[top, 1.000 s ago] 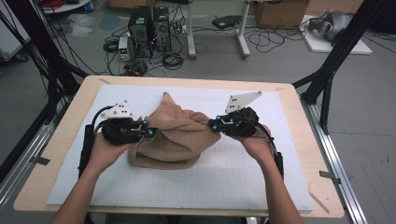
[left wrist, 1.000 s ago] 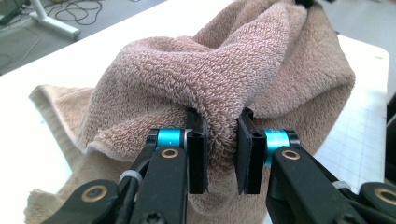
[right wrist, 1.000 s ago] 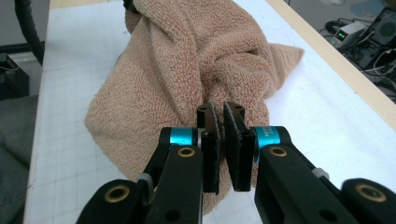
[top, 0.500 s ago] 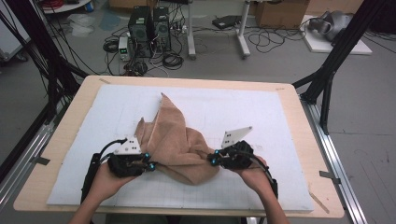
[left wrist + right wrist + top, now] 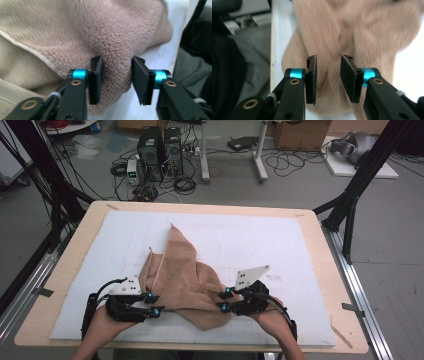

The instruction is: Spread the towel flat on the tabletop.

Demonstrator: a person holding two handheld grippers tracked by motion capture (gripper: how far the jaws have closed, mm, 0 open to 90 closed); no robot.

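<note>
towel (image 5: 182, 280) | tan, fleecy | crumpled, partly folded over | lying on white mat, near front edge

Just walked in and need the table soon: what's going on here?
A person holds a tool in each hand at the near edge of the table, working a tan towel that lies crumpled on the white mat. The jaws of the left tool and the right tool have just been opening, and the towel sits loose between them, so it looks just released.

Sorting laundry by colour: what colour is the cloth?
Light tan-brown, fleecy cloth; the left gripper view shows it best.
</note>
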